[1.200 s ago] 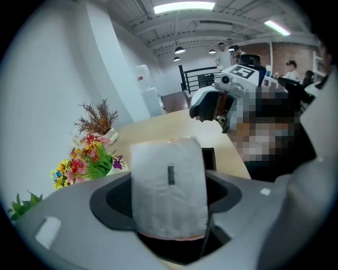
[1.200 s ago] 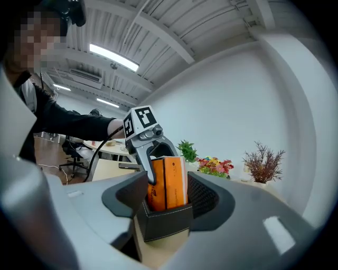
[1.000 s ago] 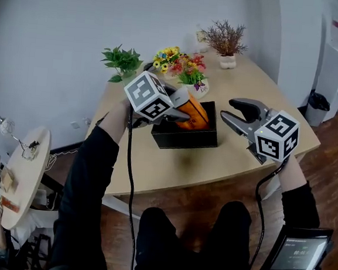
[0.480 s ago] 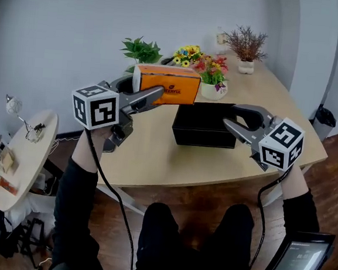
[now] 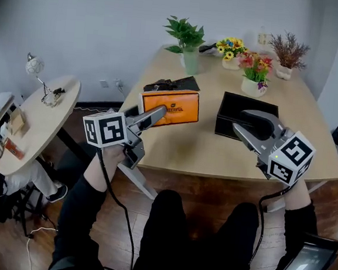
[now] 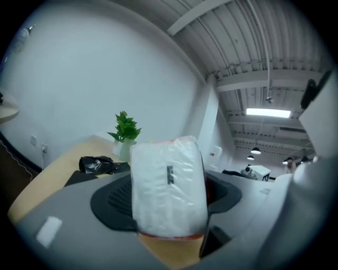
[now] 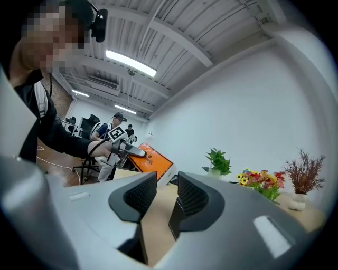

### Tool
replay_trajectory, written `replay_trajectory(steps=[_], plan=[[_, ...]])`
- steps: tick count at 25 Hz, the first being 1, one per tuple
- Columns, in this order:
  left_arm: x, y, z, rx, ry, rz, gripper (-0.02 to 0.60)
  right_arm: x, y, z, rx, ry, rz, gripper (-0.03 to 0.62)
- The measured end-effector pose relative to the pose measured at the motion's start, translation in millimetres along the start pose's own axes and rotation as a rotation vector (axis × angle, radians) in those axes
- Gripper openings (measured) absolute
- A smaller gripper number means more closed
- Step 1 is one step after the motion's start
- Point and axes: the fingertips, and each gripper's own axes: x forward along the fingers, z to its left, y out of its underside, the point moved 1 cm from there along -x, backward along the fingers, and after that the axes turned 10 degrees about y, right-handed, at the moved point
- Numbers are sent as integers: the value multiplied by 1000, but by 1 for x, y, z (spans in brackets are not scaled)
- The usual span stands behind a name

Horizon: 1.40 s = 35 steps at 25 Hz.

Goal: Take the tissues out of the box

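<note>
Head view: the left gripper [image 5: 159, 113] holds an orange tissue pack [image 5: 174, 107] above the bench [image 5: 214, 153], close to its near left corner. The pack is outside the black box [image 5: 224, 119] and apart from it, off to the box's left. The box stands open-topped toward the right side of the bench, just in front of a pot of red and pink flowers [image 5: 254, 71].

In the left gripper view the fingers [image 6: 113, 198] are clamped on the pack from both sides. Its white plastic-wrapped end faces the camera, with an orange edge showing at the bottom.

The right gripper [image 5: 241, 121] hovers over the near side of the box. In the right gripper view its fingers [image 7: 140, 195] are closing, with a narrow gap between them. Nothing is in that gap; only the bench top shows through it.

A crumpled black bag [image 5: 172, 83] lies by the left edge of the bench, behind the pack. A leafy green plant [image 5: 188, 39] in a pale vase stands near the far left corner. A round side table [image 5: 34, 125] stands off to the left of the bench.
</note>
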Motion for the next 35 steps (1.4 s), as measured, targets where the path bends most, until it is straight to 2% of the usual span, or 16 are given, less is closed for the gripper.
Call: replay_trajectory(steps=[4,8,10,12,18,22,25,28,32,35], plan=[[4,14,1,131,-48,17,333,15,1,19,-17,-22,8,127],[18,46,8,308,-165,167,333,22,0,21,-22,-14,10,124],[20,57,9,367,-181,225,336,25,-3,19,-18,-5,5,120],[19,63,9,385,-178,286,343,27,-6,18,-16,-2,-1,117],[6,94,22,363,-187,498,356,31,-1,28,-17,-19,14,115],[-1,104,25,368,-200,550,377,31,5,32,-14,-30,27,115],[-8,103,26,353,-205,540,434,31,4,31,-6,-31,29,115],[-19,92,25,302,-200,467,436,30,4,29,-1,-30,36,115],[-41,57,11,281,-221,259,434,28,6,26,12,-12,41,115],[-54,33,-14,309,-226,86,431,29,11,24,42,13,52,115]])
